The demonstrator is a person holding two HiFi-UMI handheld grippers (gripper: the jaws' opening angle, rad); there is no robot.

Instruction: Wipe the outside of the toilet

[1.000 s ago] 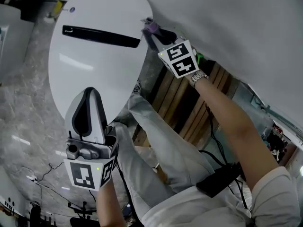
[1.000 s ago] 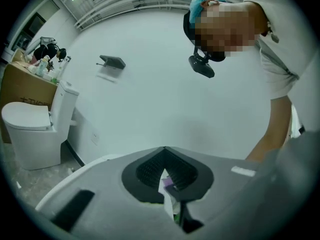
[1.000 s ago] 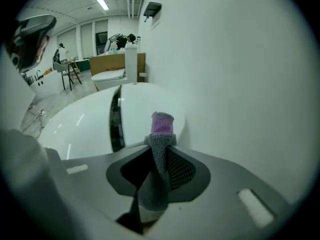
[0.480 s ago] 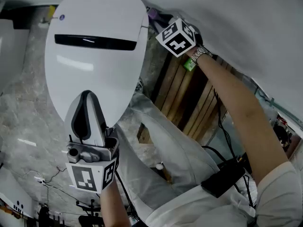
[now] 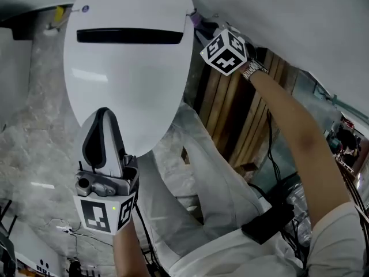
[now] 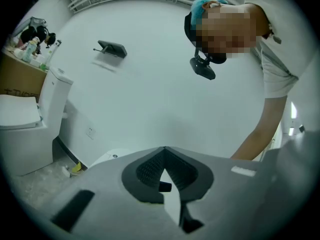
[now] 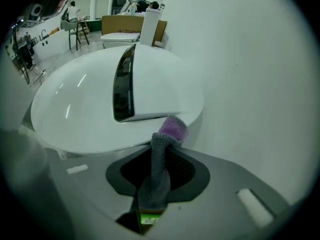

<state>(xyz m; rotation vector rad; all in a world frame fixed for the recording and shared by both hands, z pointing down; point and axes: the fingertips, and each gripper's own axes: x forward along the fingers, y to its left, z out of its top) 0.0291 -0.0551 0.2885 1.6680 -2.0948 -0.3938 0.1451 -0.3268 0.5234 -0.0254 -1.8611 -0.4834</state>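
Observation:
The white toilet (image 5: 128, 68) has its lid down, with a black slot across the lid. In the head view my right gripper (image 5: 199, 26) is at the toilet's rear right edge, shut on a grey cloth with a purple end (image 5: 196, 21). In the right gripper view the cloth (image 7: 159, 176) runs out between the jaws, and its purple tip touches the rim just under the lid (image 7: 115, 101). My left gripper (image 5: 104, 115) hangs over the front of the lid, shut with nothing in it. Its closed tips (image 6: 162, 150) point at the white wall.
A wooden pallet (image 5: 230, 120) leans to the right of the toilet, beside my legs in light trousers (image 5: 196, 178). A second toilet (image 6: 30, 129) and a cardboard box (image 6: 15, 79) stand to the left. Cables and a black pouch (image 5: 271, 221) are at the lower right.
My right gripper has carried the cloth along the lid's right edge toward the rear of the toilet. The left gripper has stayed shut over the lid's front.

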